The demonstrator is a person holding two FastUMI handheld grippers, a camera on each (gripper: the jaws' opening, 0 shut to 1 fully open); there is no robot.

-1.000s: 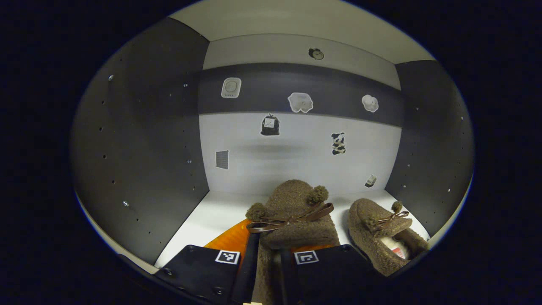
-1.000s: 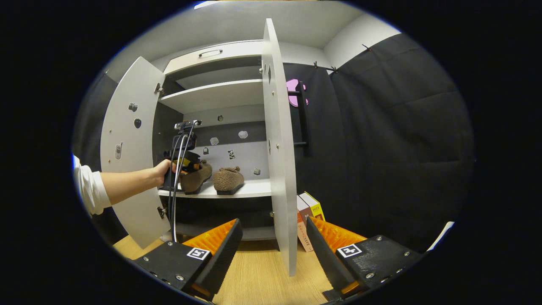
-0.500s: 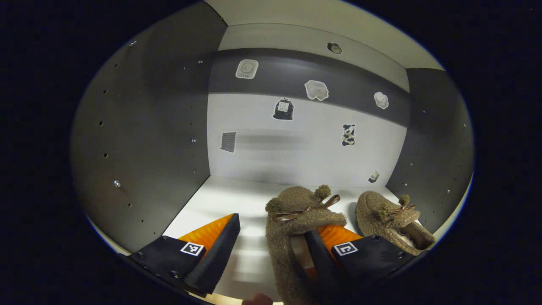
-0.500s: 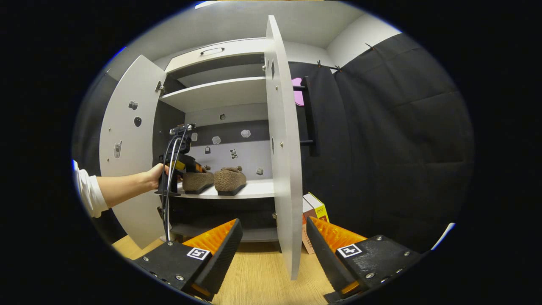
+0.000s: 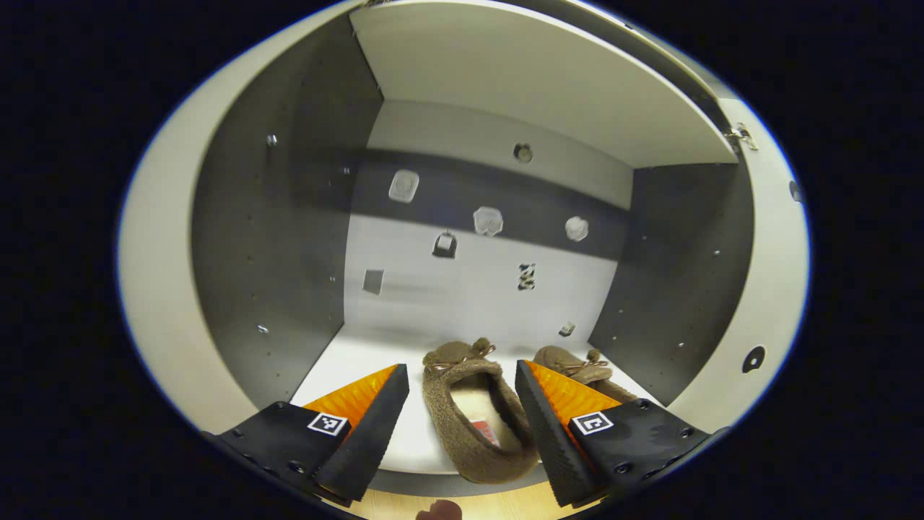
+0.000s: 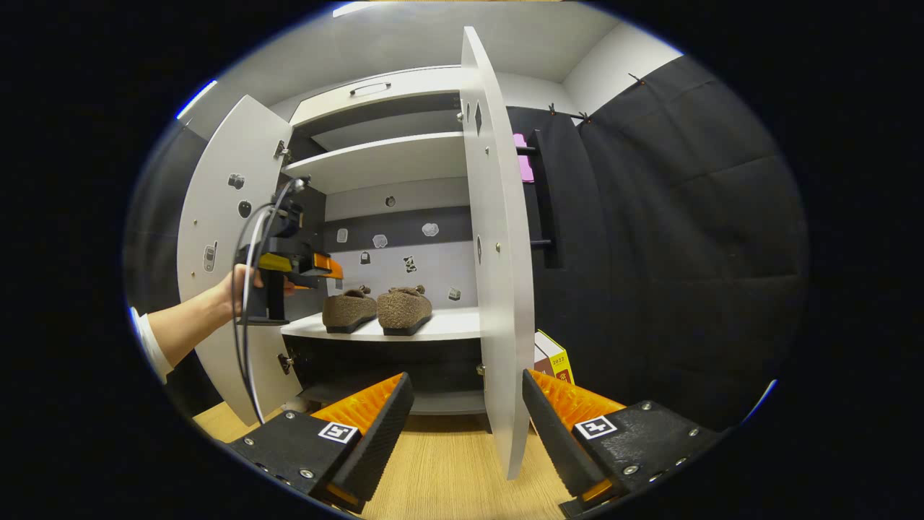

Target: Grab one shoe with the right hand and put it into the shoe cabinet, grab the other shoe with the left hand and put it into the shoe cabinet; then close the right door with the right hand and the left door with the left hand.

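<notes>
Right gripper view: both shoes shelved; left gripper open

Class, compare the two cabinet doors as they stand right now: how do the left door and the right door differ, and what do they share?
The left door shows its broad inner face in the right gripper view, while the right door appears nearly edge-on there. The left gripper hangs beside the left door; the right gripper is below the right door's bottom edge. Stickers show on the left door's face; only small marks show on the right. Both doors are white and open.
</notes>
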